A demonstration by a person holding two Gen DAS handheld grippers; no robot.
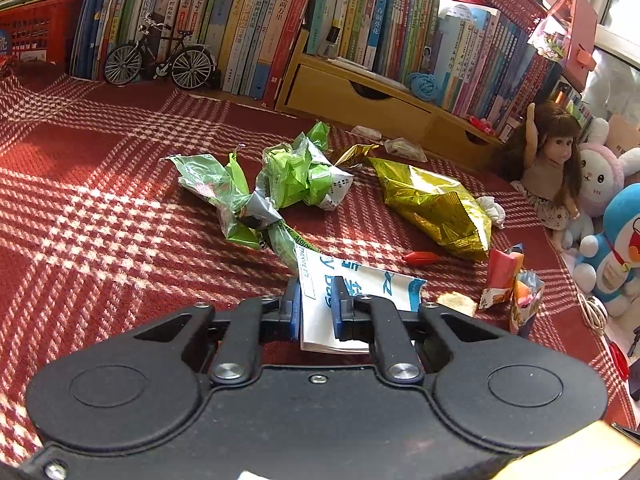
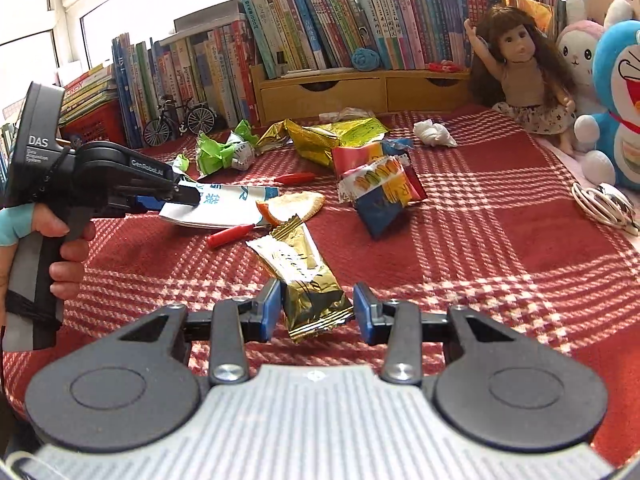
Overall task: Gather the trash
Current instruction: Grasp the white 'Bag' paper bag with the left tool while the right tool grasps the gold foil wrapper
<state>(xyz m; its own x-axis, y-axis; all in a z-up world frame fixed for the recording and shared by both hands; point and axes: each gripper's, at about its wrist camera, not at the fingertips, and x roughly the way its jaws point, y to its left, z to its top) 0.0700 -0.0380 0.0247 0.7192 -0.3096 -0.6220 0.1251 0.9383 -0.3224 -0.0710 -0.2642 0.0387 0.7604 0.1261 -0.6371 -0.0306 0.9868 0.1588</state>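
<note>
My left gripper (image 1: 318, 304) is shut on a folded white bag with blue print (image 1: 360, 288), held just above the red checked cloth (image 1: 100, 208). In the right wrist view a hand holds that left gripper (image 2: 188, 196) at the left, with the white bag (image 2: 224, 204) sticking out of it. My right gripper (image 2: 318, 308) is shut on the near end of a gold snack wrapper (image 2: 304, 276). Loose trash lies beyond: crumpled green wrappers (image 1: 296, 176), a yellow foil bag (image 1: 432, 204), colourful snack packets (image 2: 380, 188), a white tissue (image 2: 434, 134) and an orange peel (image 2: 292, 204).
Rows of books (image 1: 248, 20), a wooden drawer shelf (image 1: 360, 96) and a model bicycle (image 1: 160, 60) line the back. A doll (image 2: 520, 80) and plush toys (image 2: 616, 92) stand at the right beside a coiled white cable (image 2: 600, 204). Red clips (image 2: 232, 236) lie on the cloth.
</note>
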